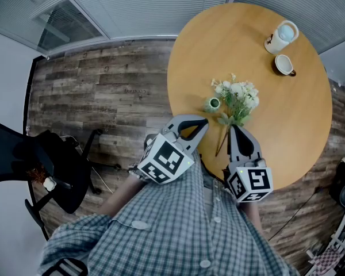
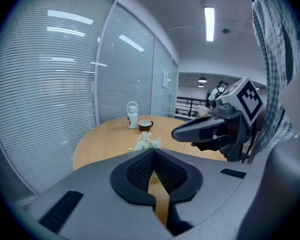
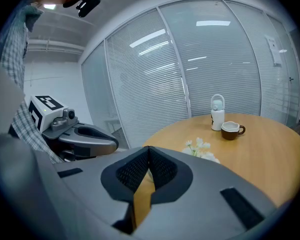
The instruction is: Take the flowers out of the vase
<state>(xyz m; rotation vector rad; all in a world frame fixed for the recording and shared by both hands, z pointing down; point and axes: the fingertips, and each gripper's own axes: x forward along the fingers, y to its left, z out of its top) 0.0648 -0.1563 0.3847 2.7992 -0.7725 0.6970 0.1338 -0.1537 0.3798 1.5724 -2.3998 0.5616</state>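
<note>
Both claws are sitting tight at the near edge of the counter (image 1: 287,125). The left claw (image 2: 154,156) is showing its jaws pressed together with nothing between them. The right claw (image 3: 149,154) is doing the same: jaws together, empty. They are pointing side by side across the wood.

Just beyond their tips the flowers (image 1: 238,96) are lying flat, white blooms away from the person and stems trailing back toward them. So the long axis is running almost straight along the claws' own line. The stem ends are slipping in between the two tips and hugging the right claw's side, which makes the right hand look the nearer one for any pick-up.

The little green vase (image 1: 213,103) is sitting just beside the blooms, ahead of the left claw. From here the stems seem to be outside it, so the job is looking done.

Far across, a white bottle (image 1: 283,36) and a cup (image 1: 284,65) are keeping well apart from all this.
</note>
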